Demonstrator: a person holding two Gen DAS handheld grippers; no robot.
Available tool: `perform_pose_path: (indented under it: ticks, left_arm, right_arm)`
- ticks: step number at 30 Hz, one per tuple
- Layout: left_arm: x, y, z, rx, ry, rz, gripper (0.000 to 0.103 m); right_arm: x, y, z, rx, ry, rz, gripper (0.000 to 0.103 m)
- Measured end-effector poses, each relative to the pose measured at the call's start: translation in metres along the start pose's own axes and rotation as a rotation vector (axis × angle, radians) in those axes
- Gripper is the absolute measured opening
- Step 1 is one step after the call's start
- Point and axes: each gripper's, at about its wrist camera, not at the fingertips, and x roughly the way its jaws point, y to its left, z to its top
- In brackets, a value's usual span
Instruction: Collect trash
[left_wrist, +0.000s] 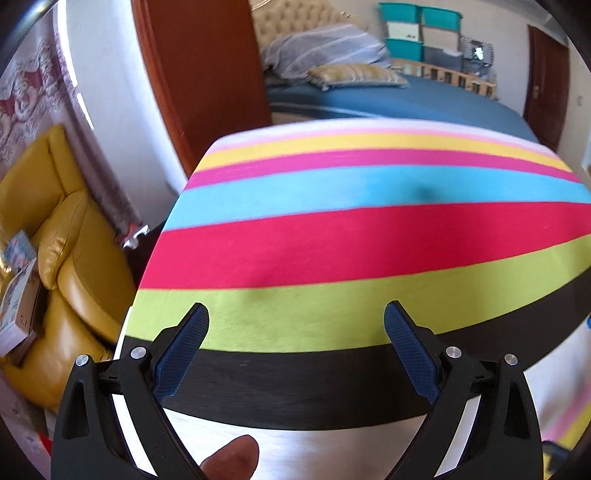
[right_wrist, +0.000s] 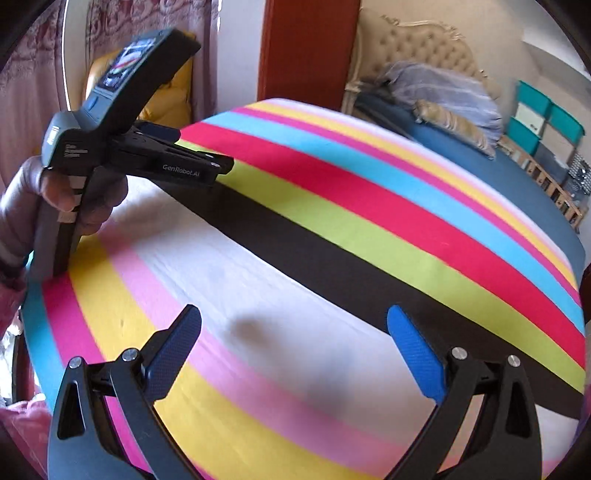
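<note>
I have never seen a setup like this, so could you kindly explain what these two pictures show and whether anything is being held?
No robot here: a person carries a handheld two-finger tool in each hand, with a fisheye camera on each looking along its fingers. One picture is from the left tool, the other from the right tool. Both stand open and hold nothing. The right view also catches the left tool from the side, gripped by the person's hand. Below lies a striped cloth, with no trash visible on it. Behind are a bed and a yellow armchair.
</note>
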Motion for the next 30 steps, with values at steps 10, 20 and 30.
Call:
perform_pose_path:
  ticks: [10, 20, 30]
  left_arm:
    - [0.001, 0.013, -0.005, -0.056, 0.027, 0.015, 0.097]
    - [0.014, 0.029, -0.009, -0.137, 0.054, -0.059, 0.097]
    - [0.015, 0.028, -0.010, -0.142, 0.054, -0.057, 0.097]
  right_arm:
    - [0.014, -0.039, -0.003, 0.221, 0.042, -0.074, 0.099]
    - [0.016, -0.038, -0.006, 0.221, 0.044, -0.074, 0.099]
    - [0.017, -0.036, -0.006, 0.221, 0.043, -0.075, 0.099]
